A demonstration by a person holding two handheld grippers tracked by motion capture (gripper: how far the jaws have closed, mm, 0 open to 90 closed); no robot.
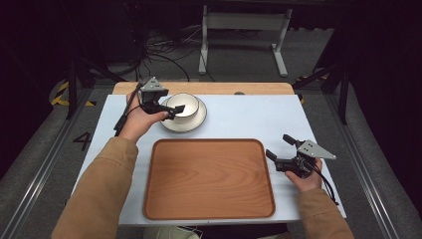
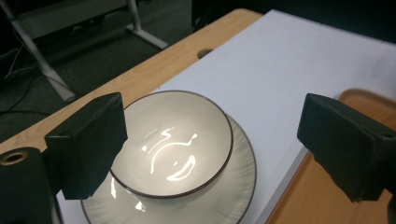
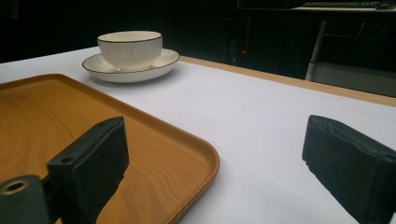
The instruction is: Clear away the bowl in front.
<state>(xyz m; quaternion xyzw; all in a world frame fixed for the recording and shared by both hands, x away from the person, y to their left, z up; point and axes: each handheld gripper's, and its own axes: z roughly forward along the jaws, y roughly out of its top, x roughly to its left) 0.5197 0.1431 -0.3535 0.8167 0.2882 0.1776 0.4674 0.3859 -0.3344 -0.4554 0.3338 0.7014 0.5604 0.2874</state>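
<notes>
A cream bowl [image 1: 185,104] with a dark rim stands in a matching plate [image 1: 191,123] at the back left of the white table. My left gripper [image 1: 173,110] hovers open just over the bowl's left side. Looking along it, the bowl [image 2: 173,144] and plate [image 2: 238,186] lie between and below the wide-apart jaws, which hold nothing. A wooden tray [image 1: 209,179] lies empty in the front middle. My right gripper [image 1: 278,146] is open by the tray's right edge. In its view it [image 3: 217,163] spans the tray's corner [image 3: 140,140], with the bowl [image 3: 130,49] far off.
The table's bare wooden strip [image 1: 224,88] runs along the far edge, with a small hole [image 2: 204,52] in it. Beyond stand a white table frame [image 1: 244,30] and loose cables on the floor. White tabletop [image 1: 259,117] lies open right of the plate.
</notes>
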